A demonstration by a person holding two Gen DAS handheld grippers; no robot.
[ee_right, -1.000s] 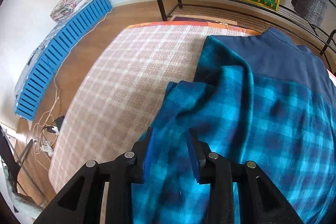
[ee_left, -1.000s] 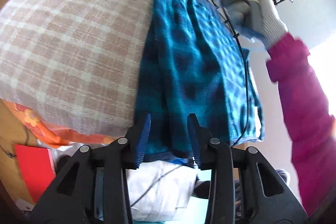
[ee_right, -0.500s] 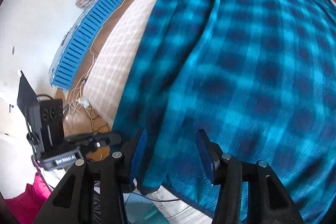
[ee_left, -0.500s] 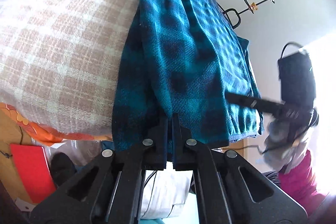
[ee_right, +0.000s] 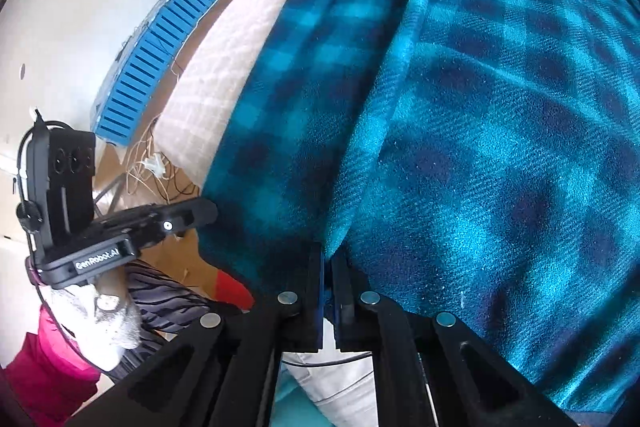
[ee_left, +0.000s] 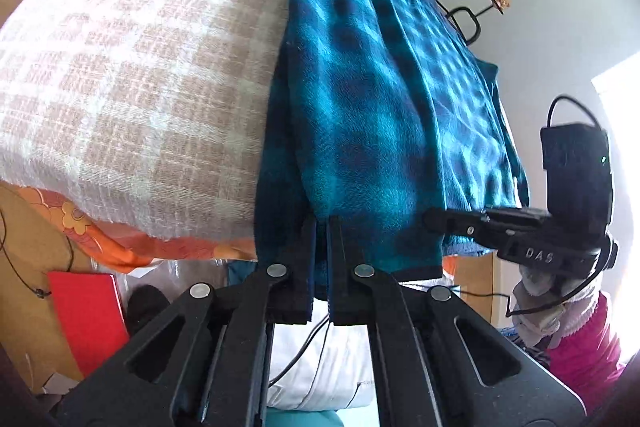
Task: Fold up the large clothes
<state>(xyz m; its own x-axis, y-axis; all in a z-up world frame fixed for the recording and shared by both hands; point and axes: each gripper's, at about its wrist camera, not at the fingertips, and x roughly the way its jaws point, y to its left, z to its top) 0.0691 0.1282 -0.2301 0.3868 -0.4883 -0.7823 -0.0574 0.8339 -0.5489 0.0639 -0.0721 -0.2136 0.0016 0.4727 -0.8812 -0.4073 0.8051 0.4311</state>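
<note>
Big soft bed (ee_left: 120, 75) under a pale checked blanket, running off the top and left of the left view; seen only as a thin pale strip (ee_right: 224, 67) in the right view. On top, along the right part of the bed, a large blue checked garment (ee_left: 384, 99), folded over itself in long layers, its near hem hanging just past the bed's edge; hard to tell what kind of garment, since the far end is squashed small and the right view (ee_right: 480, 147) cuts it off at the right. Below the bed edge, an orange flowered sheet (ee_left: 120, 247) peeking out, mostly covered. Blue slatted thing (ee_right: 168, 39) on the floor by the wall, ends blurred. Left hand-held gripper (ee_left: 320, 231) pinched tight on the near hem of the garment, the cloth between the pads mostly hidden by them. Right hand-held gripper (ee_right: 326, 259) also squeezed tight on a fold at the near hem. Red flat thing (ee_left: 88, 315) low on the left, partly cut off. White-gloved hands and pink sleeves only partly seen at the picture edges.
</note>
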